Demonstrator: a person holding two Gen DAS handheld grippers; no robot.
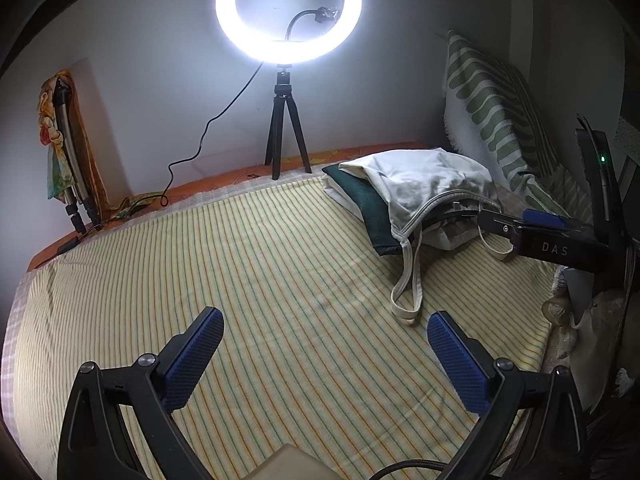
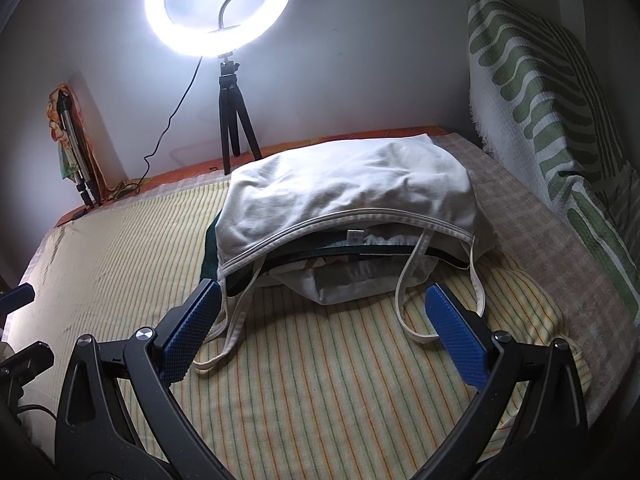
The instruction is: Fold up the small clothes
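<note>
So the right gripper was spread wide with nothing in it, sitting right at the front edge of the clothes pile on the bed. The left gripper was just as wide and empty, well back from the pile over bare striped sheet.

The pile was the landmark here. On top of it lay a white camisole with its 2 thin straps trailing off the pile's near side onto the sheet. Under it I could see a dark green piece and some other white stuff, can't tell what exactly.

My take on doing this step right: go for the camisole's hem band, not the straps, since those loops would just stretch and drag. Pinch only the top layer, or the green one comes along. Then lift it clear toward the open sheet in front of the pile.

Behind the pile stood a ring light on its tripod, and to the pile's right a green patterned pillow.
</note>
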